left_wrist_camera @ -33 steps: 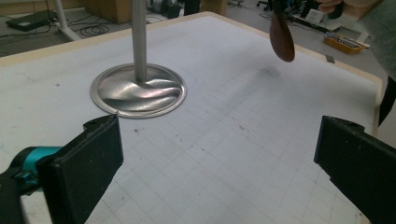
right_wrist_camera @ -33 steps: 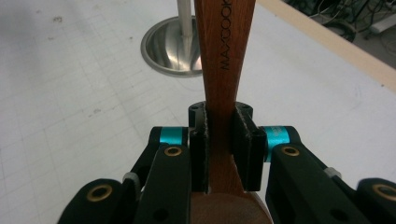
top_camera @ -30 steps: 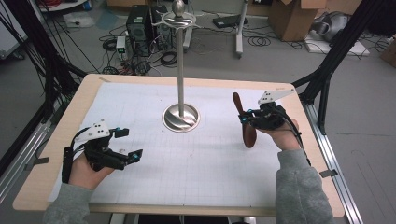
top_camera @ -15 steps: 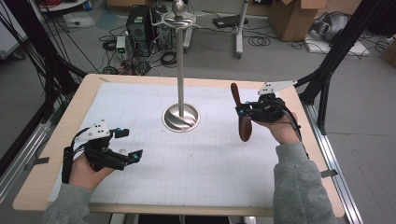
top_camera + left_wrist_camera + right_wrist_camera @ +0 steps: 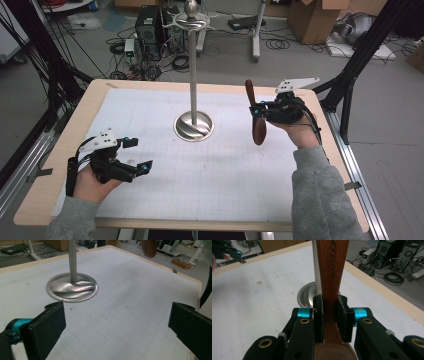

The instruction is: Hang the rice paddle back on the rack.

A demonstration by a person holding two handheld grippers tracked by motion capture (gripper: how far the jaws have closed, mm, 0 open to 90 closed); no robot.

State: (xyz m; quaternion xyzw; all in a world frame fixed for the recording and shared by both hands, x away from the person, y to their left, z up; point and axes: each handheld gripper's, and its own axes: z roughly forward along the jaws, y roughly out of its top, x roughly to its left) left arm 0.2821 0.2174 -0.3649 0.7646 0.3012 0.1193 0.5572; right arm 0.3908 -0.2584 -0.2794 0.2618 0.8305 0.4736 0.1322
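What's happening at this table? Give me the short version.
A person works with a pair of tongs in each hand. The right tongs are shut on a wooden spoon, held up off the table with its bowl hanging down, to the right of the metal stand. The left tongs are open and hold nothing, low over the near left of the table.

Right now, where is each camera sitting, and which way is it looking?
High view: above the person's side, looking forward and down on the white gridded table mat; both grey sleeves, left gripper and right gripper show.
Left gripper view: rides the left gripper, looking between its open black jaws toward the tall silver metal stand.
Right gripper view: rides the right gripper, looking along jaws shut on the brown wooden spoon.
Shared: all three show the stand's round base and the spoon.
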